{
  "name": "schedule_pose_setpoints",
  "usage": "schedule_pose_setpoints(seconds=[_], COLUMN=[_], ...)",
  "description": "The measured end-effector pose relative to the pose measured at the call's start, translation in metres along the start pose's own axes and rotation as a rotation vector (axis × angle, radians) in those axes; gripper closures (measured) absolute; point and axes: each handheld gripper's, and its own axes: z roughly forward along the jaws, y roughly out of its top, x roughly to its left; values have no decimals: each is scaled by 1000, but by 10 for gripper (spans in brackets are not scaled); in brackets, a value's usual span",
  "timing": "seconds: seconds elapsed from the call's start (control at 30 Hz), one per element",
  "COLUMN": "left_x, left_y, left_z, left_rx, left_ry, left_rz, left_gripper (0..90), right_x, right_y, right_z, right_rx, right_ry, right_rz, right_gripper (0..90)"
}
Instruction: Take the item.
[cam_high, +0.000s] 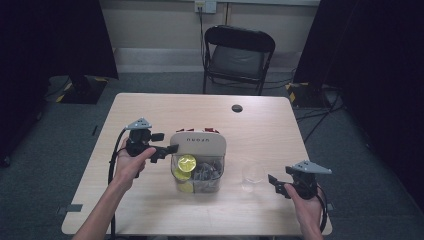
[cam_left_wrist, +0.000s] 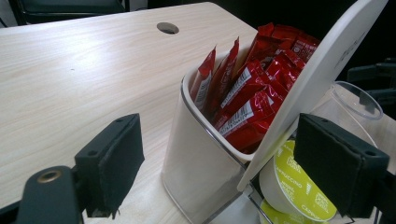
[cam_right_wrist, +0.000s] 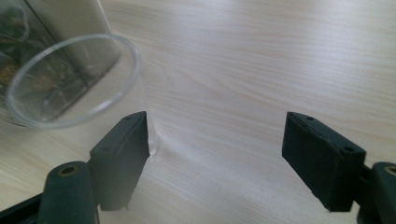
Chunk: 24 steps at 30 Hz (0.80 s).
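Observation:
A clear organiser box stands mid-table with its white lid tilted up. Red sachets fill its white rear compartment. Yellow-green capsules lie in the front part, one of them a capsule seen up close. My left gripper is open at the box's left side; in the left gripper view the gripper has its jaws either side of the compartment corner and lid edge. An empty clear glass stands right of the box. My right gripper is open just right of it, with the glass past its left pad.
The wooden table has a round cable hole near its far edge. A black folding chair stands behind the table. Bare tabletop lies ahead of the right gripper.

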Motion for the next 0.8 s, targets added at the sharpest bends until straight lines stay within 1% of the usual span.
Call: schedule_pose_setpoints(seconds=[0.07,0.1,0.23,0.3,0.37,0.43,0.53,0.6,0.8], left_x=[-1,-1,-2,-2,-2,-2,-2,-1,-1], left_y=[0,0,0,0,0,0,-1,-1,0], left_z=[2,2,3,3,2,2,2,3,3], left_rx=[7,10,9,10,11,11,8,2,6], left_ry=[-3,-3,-1,0,2,6,4,-8,-2], left_rz=[1,3,8,9,8,9,10,4,8], left_gripper=[153,152,153,153,154,155,156,155,153], right_x=[1,0,4,8,12,17,24,28,43], right_y=[6,11,23,29,34,40,49,54,62], right_z=[-3,-5,-8,-8,-8,-9,-12,-13,-6], right_rx=[-6,-23,-58,-66,-91,-114,-135,-140,-130], right_ry=[4,15,39,58,90,101,130,154,217], right_rz=[-5,-7,-2,-10,0,-17,-39,-56,-77], right_gripper=[245,253,270,283,302,311,324,339,385])
